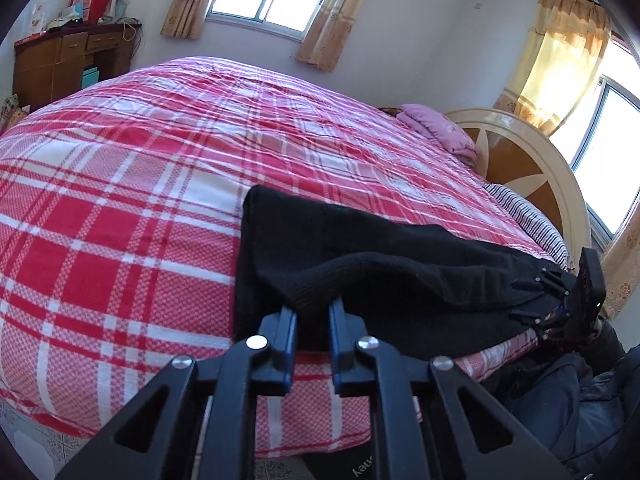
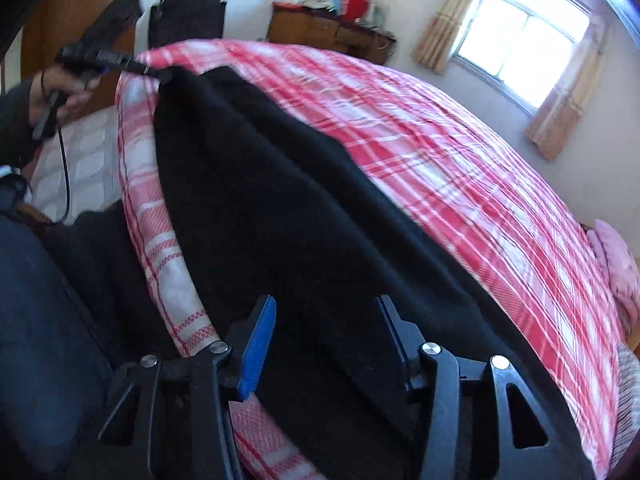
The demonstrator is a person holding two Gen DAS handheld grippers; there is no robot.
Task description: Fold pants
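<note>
Black pants (image 1: pixel 360 268) lie along the near edge of a bed with a red and white plaid cover (image 1: pixel 140 184). My left gripper (image 1: pixel 313 312) is shut on a raised fold of the pants at one end. It also shows in the right wrist view (image 2: pixel 160 74), gripping the far end of the pants (image 2: pixel 280 200). My right gripper (image 2: pixel 326 320) is open, its jaws wide apart just over the other end of the pants. It shows in the left wrist view (image 1: pixel 548 300) at the pants' right end.
A wooden headboard (image 1: pixel 520 168) and a pink pillow (image 1: pixel 440 128) stand at the right end of the bed. A wooden dresser (image 1: pixel 68 64) stands past the far corner. The person's dark clothing (image 2: pixel 40 320) is close against the bed's near edge (image 2: pixel 160 240).
</note>
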